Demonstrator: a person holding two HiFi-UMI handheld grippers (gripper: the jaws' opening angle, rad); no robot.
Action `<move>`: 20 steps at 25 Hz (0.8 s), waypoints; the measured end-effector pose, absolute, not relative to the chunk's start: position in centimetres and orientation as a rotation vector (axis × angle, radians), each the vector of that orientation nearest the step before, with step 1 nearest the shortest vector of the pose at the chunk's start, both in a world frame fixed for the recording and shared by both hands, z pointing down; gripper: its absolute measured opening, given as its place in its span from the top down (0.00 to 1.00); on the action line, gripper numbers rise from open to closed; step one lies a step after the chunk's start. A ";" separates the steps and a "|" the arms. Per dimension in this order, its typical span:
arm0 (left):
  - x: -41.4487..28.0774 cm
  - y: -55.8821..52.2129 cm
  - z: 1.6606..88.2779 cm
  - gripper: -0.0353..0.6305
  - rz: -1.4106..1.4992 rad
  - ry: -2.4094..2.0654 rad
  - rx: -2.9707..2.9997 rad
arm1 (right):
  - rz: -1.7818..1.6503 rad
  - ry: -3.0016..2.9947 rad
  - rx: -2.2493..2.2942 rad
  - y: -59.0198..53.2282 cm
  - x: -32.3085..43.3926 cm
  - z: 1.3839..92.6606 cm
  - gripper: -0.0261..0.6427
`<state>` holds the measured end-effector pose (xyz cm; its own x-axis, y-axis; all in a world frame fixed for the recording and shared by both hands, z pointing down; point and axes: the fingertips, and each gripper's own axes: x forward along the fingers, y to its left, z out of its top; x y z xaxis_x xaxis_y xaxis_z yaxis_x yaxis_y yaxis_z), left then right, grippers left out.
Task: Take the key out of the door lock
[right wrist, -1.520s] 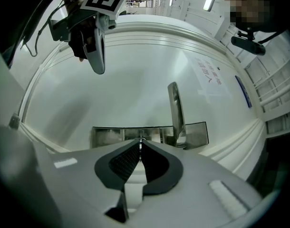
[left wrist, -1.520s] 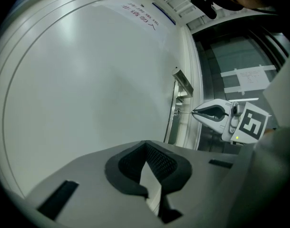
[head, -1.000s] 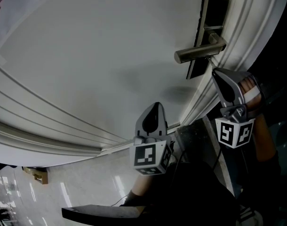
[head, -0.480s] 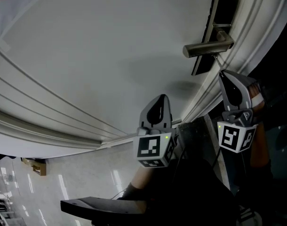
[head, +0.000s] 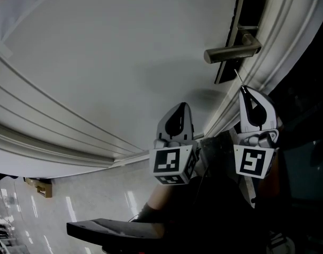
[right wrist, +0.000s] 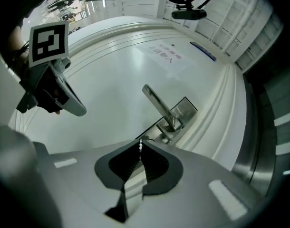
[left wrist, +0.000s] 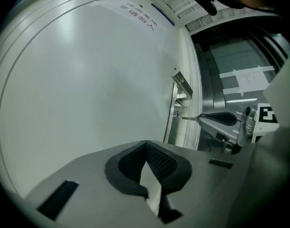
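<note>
A white door [head: 114,57] carries a metal lever handle [head: 231,53] on a dark lock plate [head: 245,20]. My right gripper [head: 243,90] sits just below the handle, shut on a thin silver key [head: 239,80]. The key's blade [left wrist: 188,118] points at the lock plate, with its tip right at the keyhole; I cannot tell whether it is still inside. In the right gripper view the key [right wrist: 140,148] shows edge-on between the pads, aimed at the plate [right wrist: 185,109] under the handle [right wrist: 157,103]. My left gripper [head: 178,107] hangs to the left, off the door, shut and holding nothing.
Stepped white mouldings [head: 55,136] run along the door's frame. A paper notice [right wrist: 169,56] is stuck on the door. A steel panel [left wrist: 240,56] stands beyond the door's edge. Glossy floor [head: 98,205] and a small wooden object [head: 41,194] lie at lower left.
The right gripper has rolled about its own axis, so its marker cube now faces me squarely, and it has shifted slightly left and down from the handle. The left gripper has stayed put.
</note>
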<state>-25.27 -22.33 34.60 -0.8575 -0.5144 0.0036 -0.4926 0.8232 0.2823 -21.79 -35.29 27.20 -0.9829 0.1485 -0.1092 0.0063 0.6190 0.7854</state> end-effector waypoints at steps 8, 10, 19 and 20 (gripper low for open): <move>-25.4 -22.5 34.8 0.95 -0.428 -2.917 0.815 | 0.900 2.860 0.224 -34.5 -21.0 28.1 0.94; -25.5 -22.5 34.8 0.95 -0.428 -2.920 0.813 | 0.779 2.902 0.278 -34.0 -20.8 28.5 0.94; -25.3 -22.9 34.3 0.95 -0.396 -2.923 0.844 | 0.579 2.948 0.408 -33.3 -20.6 29.2 0.94; -25.2 -23.1 34.3 0.95 -0.386 -2.923 0.857 | 0.556 2.944 0.424 -33.3 -20.5 29.1 0.94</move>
<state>-25.19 -23.05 34.32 -0.8418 -0.5398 -0.0028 -0.5220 0.8128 0.2587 -20.52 -33.29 29.08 -0.9543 0.2927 -0.0610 0.2502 0.8936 0.3726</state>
